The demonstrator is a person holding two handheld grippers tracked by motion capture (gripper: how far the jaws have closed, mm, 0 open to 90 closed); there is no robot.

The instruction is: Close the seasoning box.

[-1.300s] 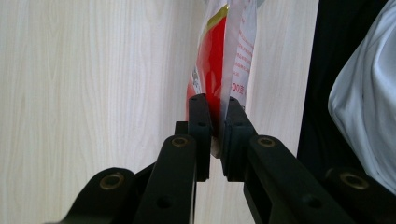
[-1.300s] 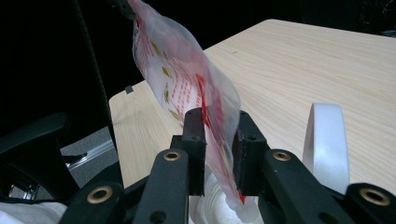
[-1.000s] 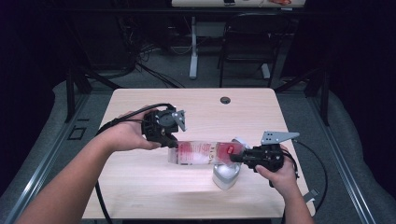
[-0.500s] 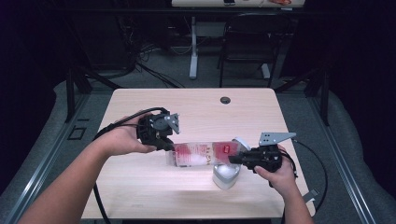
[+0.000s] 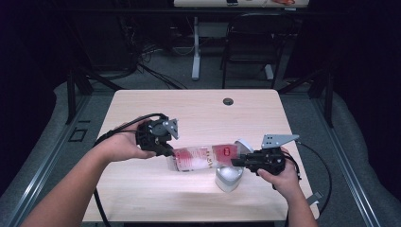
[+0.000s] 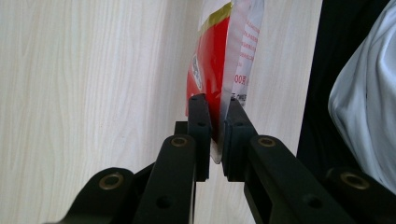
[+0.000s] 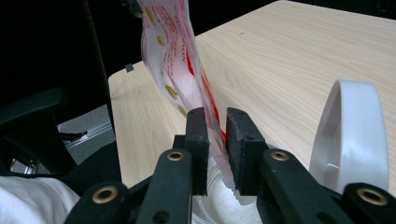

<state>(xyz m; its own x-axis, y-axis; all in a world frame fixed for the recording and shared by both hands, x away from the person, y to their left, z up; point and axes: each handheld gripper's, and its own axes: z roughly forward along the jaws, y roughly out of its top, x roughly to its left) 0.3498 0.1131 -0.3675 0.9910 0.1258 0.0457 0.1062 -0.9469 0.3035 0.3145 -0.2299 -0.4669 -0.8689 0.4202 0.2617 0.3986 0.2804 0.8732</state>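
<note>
Nearest the person, a white lidded container (image 5: 230, 176) stands on the table (image 5: 198, 106) just under the right gripper (image 5: 238, 161), whose jaws have just been closing, with the end of a red-and-white plastic pouch (image 5: 203, 157) between them. The pouch spans the gap above the tabletop to the left gripper (image 5: 169, 151), jaws narrow and clamped on its other edge. Farthest: a dark grommet (image 5: 228, 101) near the table's far edge.

pale wooden table (image 5: 142, 113), white lidded cup (image 5: 229, 177) near its front edge
</note>
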